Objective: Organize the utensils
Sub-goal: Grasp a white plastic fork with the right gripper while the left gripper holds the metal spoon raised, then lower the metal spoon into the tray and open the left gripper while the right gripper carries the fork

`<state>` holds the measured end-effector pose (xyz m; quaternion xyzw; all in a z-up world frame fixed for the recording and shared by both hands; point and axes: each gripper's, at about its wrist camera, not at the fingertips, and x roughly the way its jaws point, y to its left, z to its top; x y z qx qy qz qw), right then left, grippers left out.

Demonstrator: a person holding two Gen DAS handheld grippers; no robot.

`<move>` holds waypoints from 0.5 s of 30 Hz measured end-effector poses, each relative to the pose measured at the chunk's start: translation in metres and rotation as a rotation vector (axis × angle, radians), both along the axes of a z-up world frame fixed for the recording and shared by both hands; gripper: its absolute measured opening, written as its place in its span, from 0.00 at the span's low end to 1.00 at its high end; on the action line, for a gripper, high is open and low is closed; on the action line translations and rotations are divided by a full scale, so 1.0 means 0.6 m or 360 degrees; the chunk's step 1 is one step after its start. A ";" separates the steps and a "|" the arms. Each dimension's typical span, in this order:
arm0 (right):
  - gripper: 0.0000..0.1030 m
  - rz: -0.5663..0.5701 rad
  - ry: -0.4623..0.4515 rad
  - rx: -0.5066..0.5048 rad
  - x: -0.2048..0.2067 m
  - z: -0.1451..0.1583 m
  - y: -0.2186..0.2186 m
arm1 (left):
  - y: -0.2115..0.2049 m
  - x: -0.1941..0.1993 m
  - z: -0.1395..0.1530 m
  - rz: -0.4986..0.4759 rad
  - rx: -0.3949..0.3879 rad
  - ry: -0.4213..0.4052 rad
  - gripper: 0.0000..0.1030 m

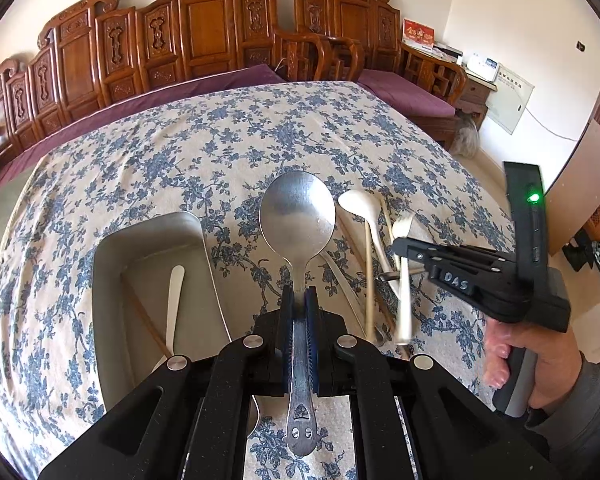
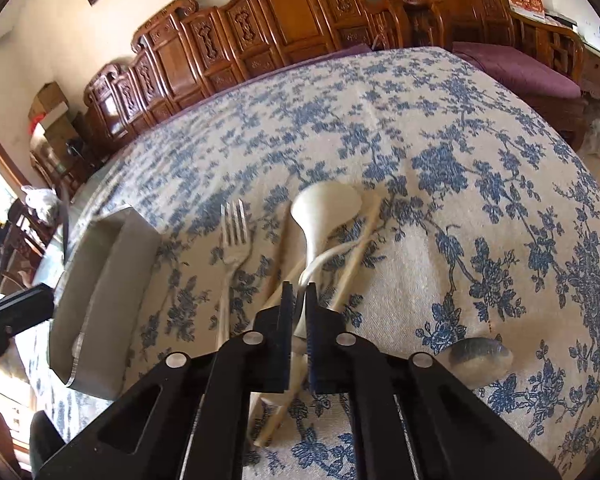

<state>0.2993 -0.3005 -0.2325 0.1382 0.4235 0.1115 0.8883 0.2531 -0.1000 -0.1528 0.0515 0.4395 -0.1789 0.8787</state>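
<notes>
The left claw (image 1: 299,300) is clamped on the neck of a big metal spoon (image 1: 297,216), whose long axis runs straight up the middle of the left wrist view, bowl toward the top and decorated handle end toward the bottom edge. The grey tray (image 1: 112,280) lies just left of that spoon, in the lower left of the frame, already holding a pale handle and a thin stick laid roughly parallel to its long sides; so the spoon is close to aligned with the tray and, as I judge it, needs mostly a sideways shift to the left and a lowering. The right claw (image 2: 299,296) is closed on the thin handle of a white spoon (image 2: 325,205), which points up the centre of the right wrist view with its bowl farthest from the claw. Chopsticks (image 2: 356,248) cross under and beside that handle, and a fork (image 2: 234,236) lies just left of it on the flowered surface (image 2: 480,200). From here the tray sits at the left edge of the frame, well apart, so the left hand is the nearer one to it
</notes>
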 end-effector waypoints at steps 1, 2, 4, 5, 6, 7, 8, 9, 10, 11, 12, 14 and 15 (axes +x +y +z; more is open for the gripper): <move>0.04 0.0001 -0.0020 -0.0009 -0.002 0.006 -0.001 | 0.001 0.001 0.001 0.0003 0.0000 -0.0001 0.05; 0.04 0.0001 -0.0037 -0.0004 -0.003 0.010 -0.002 | 0.002 0.000 0.003 0.0005 -0.0001 -0.0003 0.05; 0.04 -0.0001 -0.0082 0.0018 -0.007 0.020 -0.006 | 0.005 0.000 0.005 0.0014 -0.0003 -0.0005 0.05; 0.04 0.0003 -0.0100 0.0023 -0.008 0.024 -0.007 | 0.006 0.001 0.006 0.0018 -0.0006 -0.0006 0.05; 0.04 0.0008 -0.0124 0.0030 -0.010 0.030 -0.007 | 0.008 0.000 0.007 0.0022 -0.0008 -0.0007 0.05; 0.04 0.0014 -0.0151 0.0039 -0.012 0.036 -0.008 | 0.010 0.001 0.010 0.0027 -0.0008 -0.0012 0.05; 0.04 0.0021 -0.0172 0.0052 -0.014 0.040 -0.009 | 0.012 0.001 0.012 0.0028 -0.0009 -0.0015 0.05; 0.04 0.0032 -0.0194 0.0061 -0.016 0.046 -0.008 | 0.014 0.001 0.014 0.0032 -0.0010 -0.0020 0.05; 0.04 0.0039 -0.0208 0.0061 -0.018 0.050 -0.006 | 0.017 0.000 0.017 0.0037 -0.0011 -0.0025 0.05; 0.04 0.0052 -0.0226 0.0057 -0.021 0.054 -0.002 | 0.019 -0.001 0.019 0.0040 -0.0012 -0.0029 0.05; 0.04 0.0063 -0.0237 0.0053 -0.023 0.056 0.002 | 0.023 -0.001 0.022 0.0047 -0.0013 -0.0034 0.05; 0.04 0.0088 -0.0257 0.0052 -0.027 0.062 0.011 | 0.031 -0.001 0.028 0.0060 -0.0011 -0.0042 0.05; 0.04 0.0098 -0.0265 0.0055 -0.029 0.065 0.015 | 0.036 0.000 0.030 0.0068 -0.0010 -0.0046 0.05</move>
